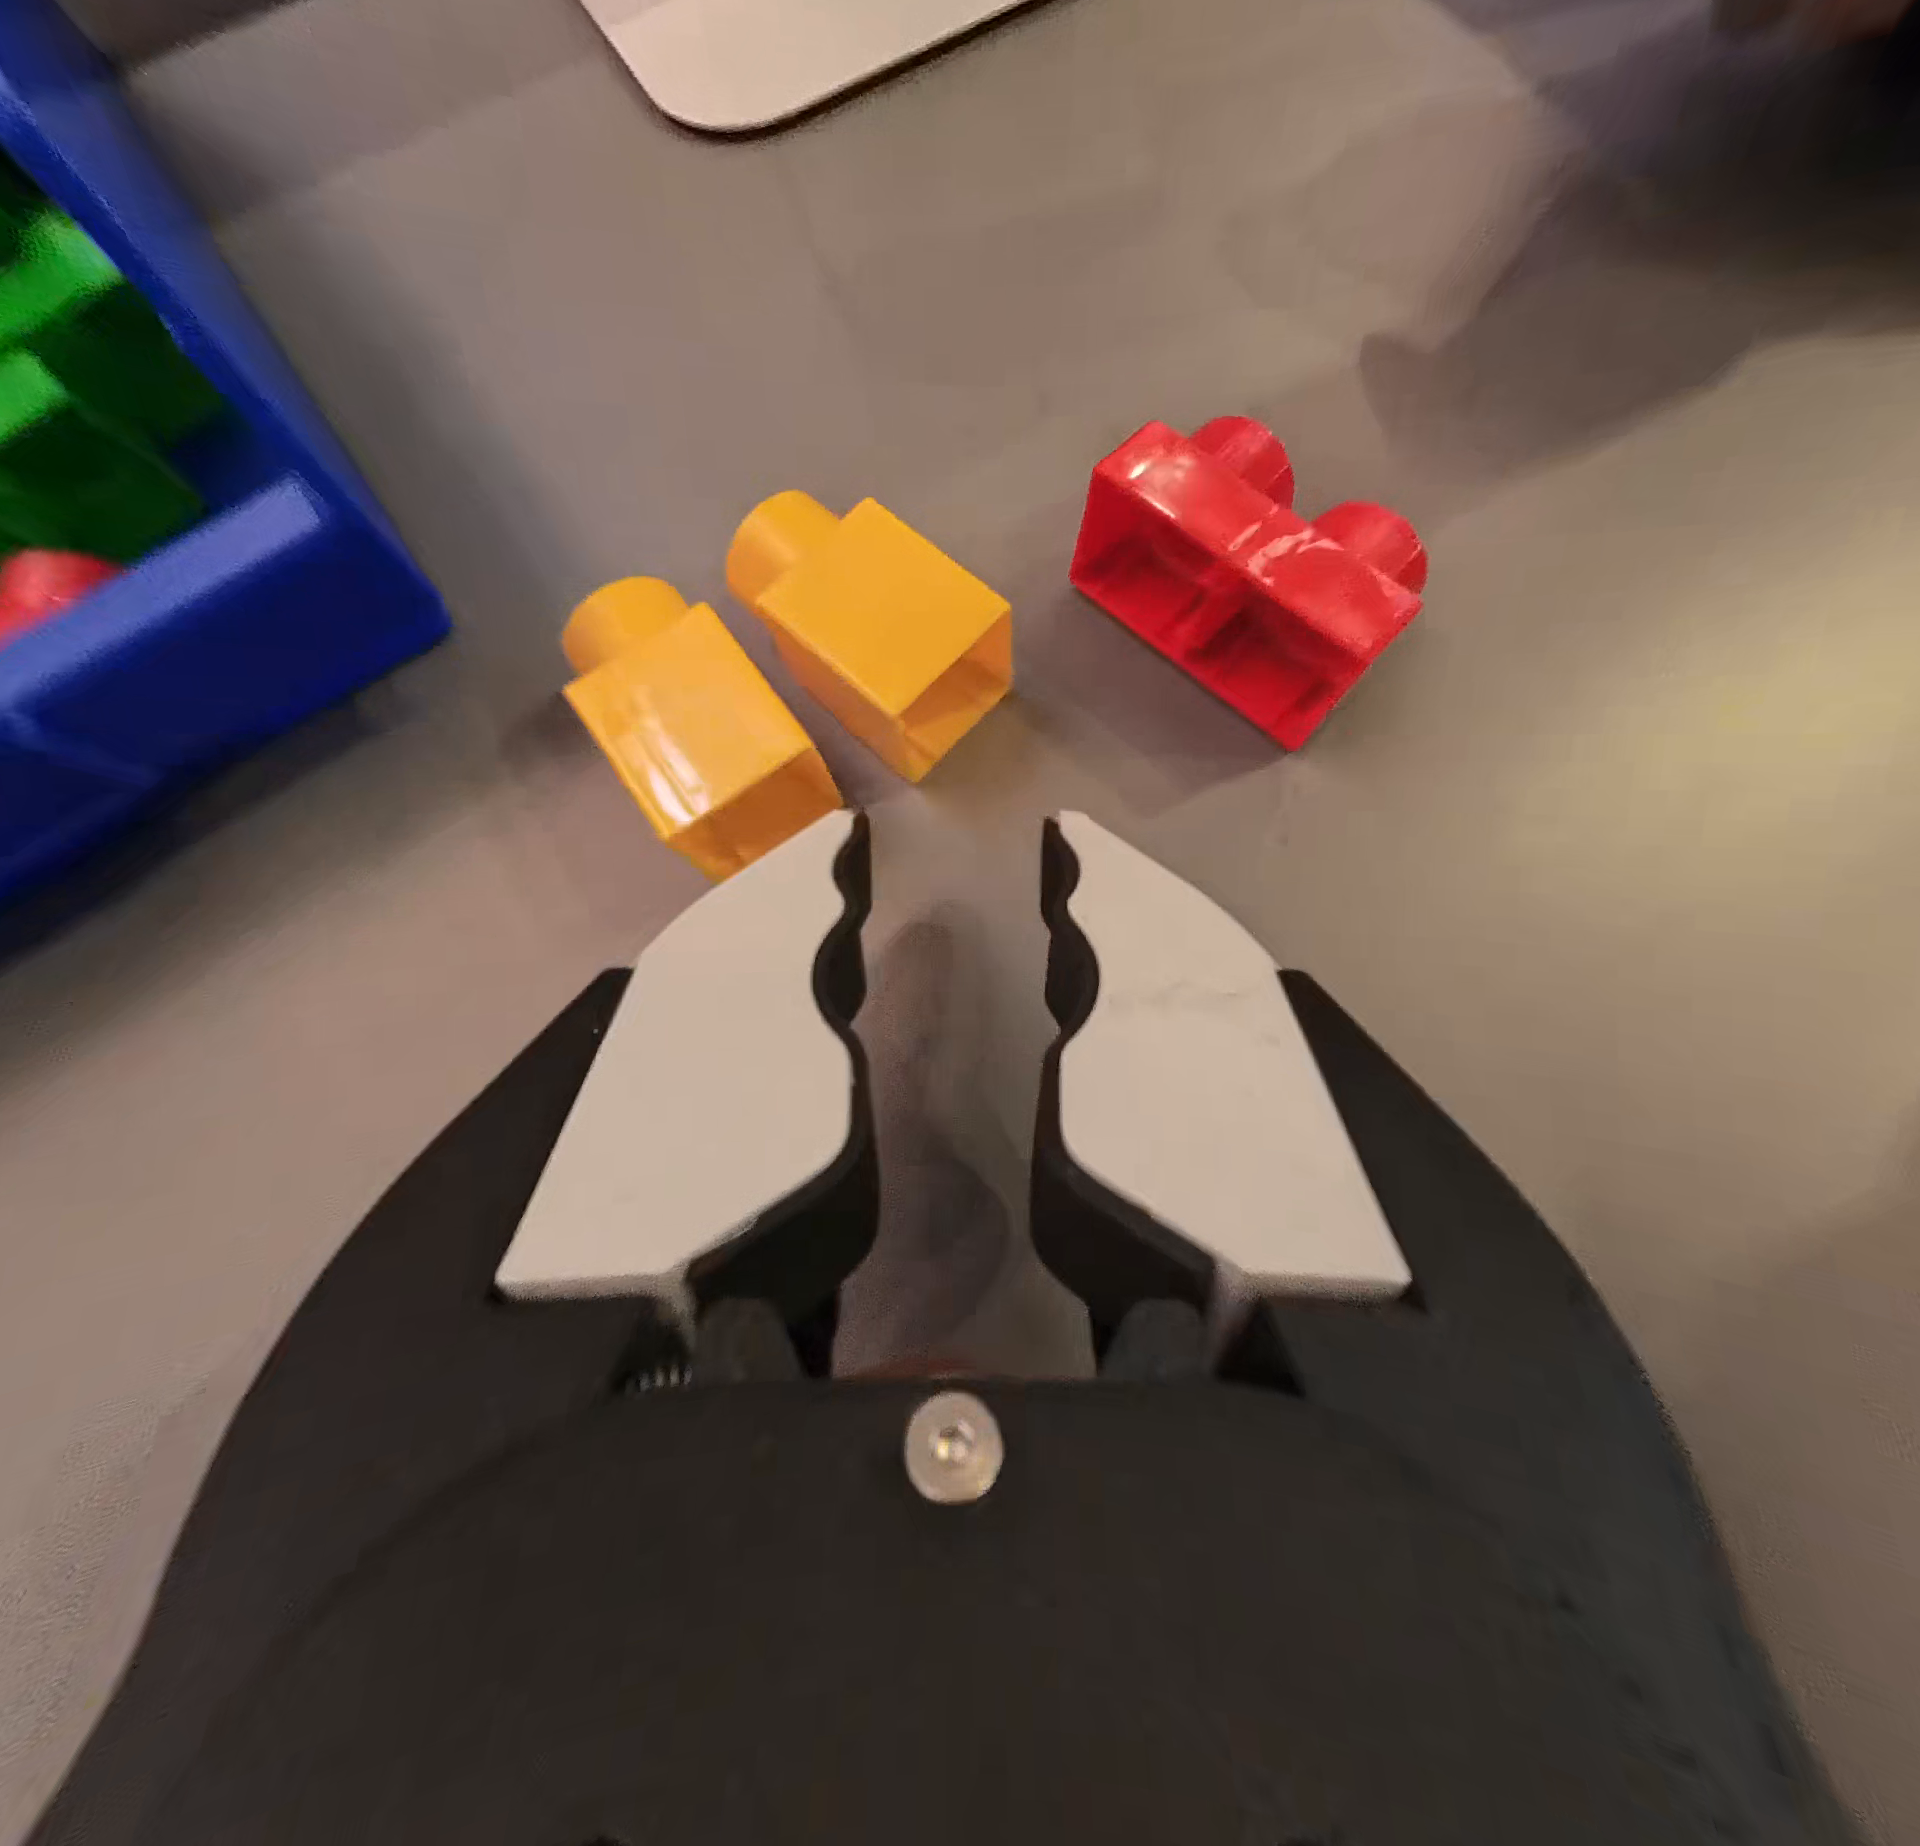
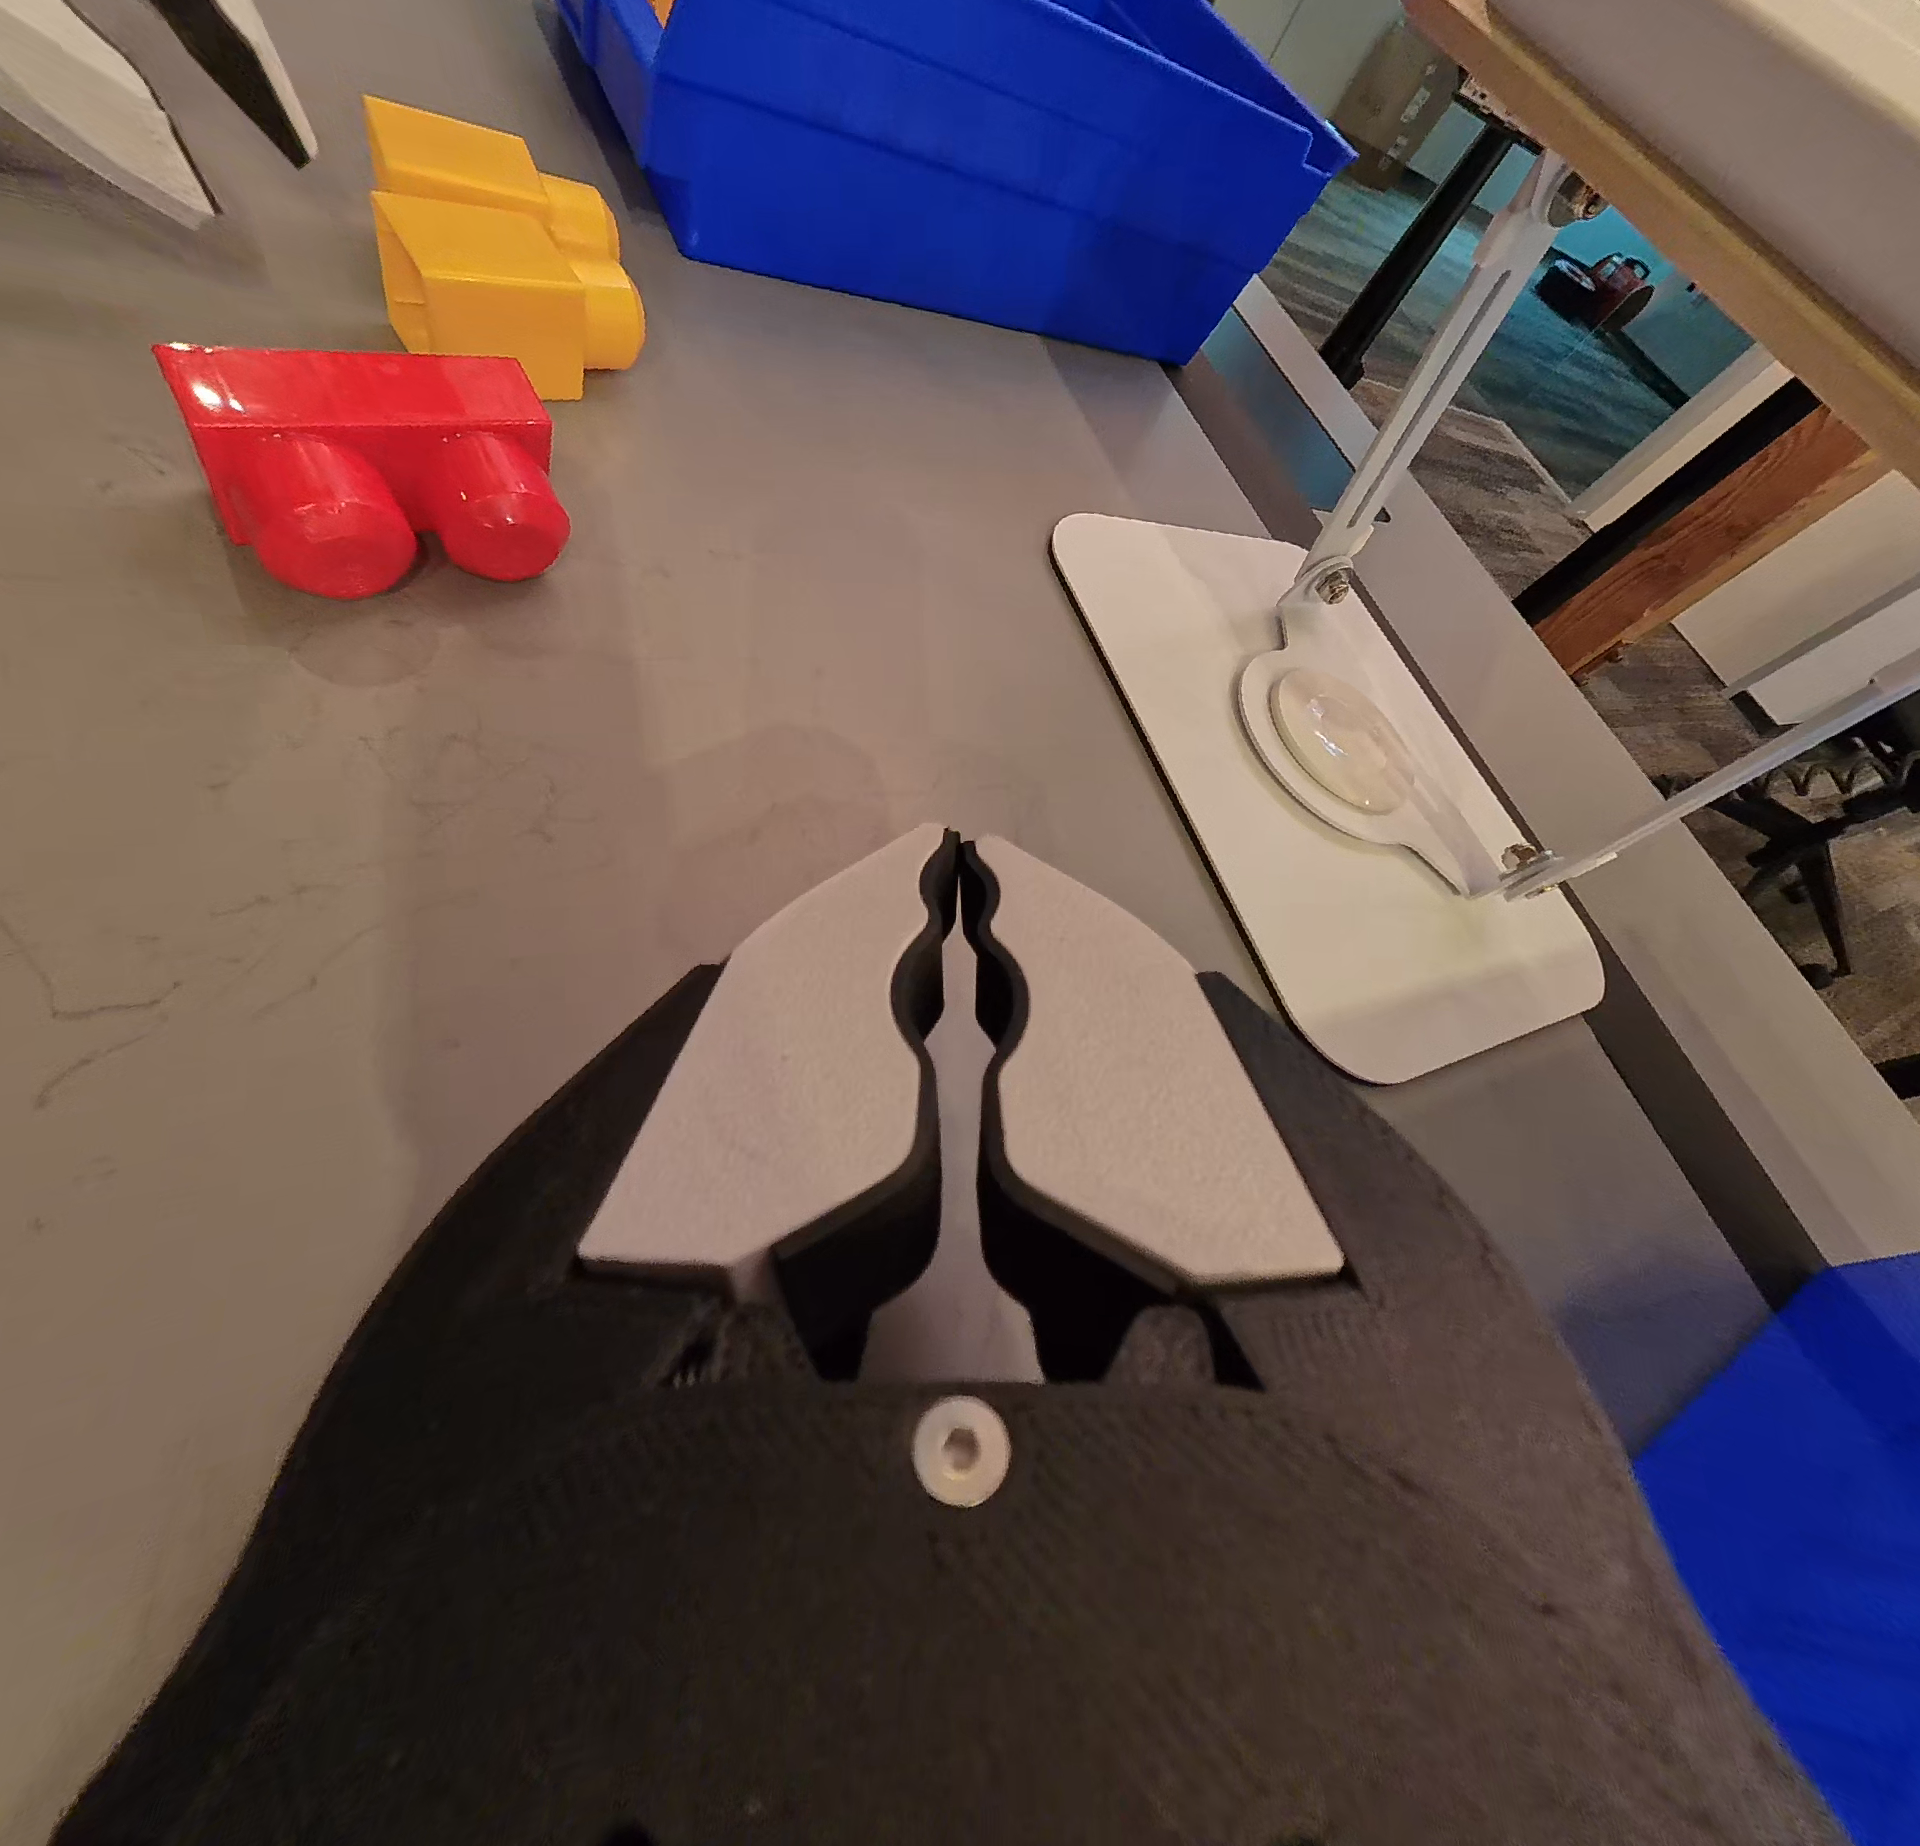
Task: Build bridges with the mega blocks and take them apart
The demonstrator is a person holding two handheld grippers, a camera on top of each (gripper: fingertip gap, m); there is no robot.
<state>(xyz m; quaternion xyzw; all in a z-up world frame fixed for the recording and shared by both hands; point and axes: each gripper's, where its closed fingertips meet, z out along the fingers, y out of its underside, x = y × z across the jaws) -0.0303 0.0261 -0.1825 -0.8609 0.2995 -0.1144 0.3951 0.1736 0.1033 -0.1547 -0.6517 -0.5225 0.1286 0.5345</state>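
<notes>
Two yellow single-stud blocks lie on their sides on the grey table, one on the left point(image 1: 694, 724) and one to its right point(image 1: 881, 633). A red two-stud block point(image 1: 1247, 591) lies on its side to the right of them. My left gripper point(image 1: 954, 832) is open and empty, just short of the yellow blocks; its left fingertip point(image 1: 831, 840) overlaps the near corner of the left one. In the right wrist view the yellow blocks point(image 2: 488, 269), the red block point(image 2: 364, 456) and the left gripper's fingers point(image 2: 135, 103) show at upper left. My right gripper point(image 2: 958, 846) is shut with nothing in it, away from the blocks.
A blue bin point(image 1: 208, 591) with green and red blocks stands left of the yellow blocks; it also shows in the right wrist view point(image 2: 935, 165). A white stand base point(image 2: 1340, 840) sits by the table's right edge, seen too in the left wrist view point(image 1: 831, 20). Another blue thing point(image 2: 1808, 1547) is at lower right. Tip to tip, the grippers are about 25 cm apart.
</notes>
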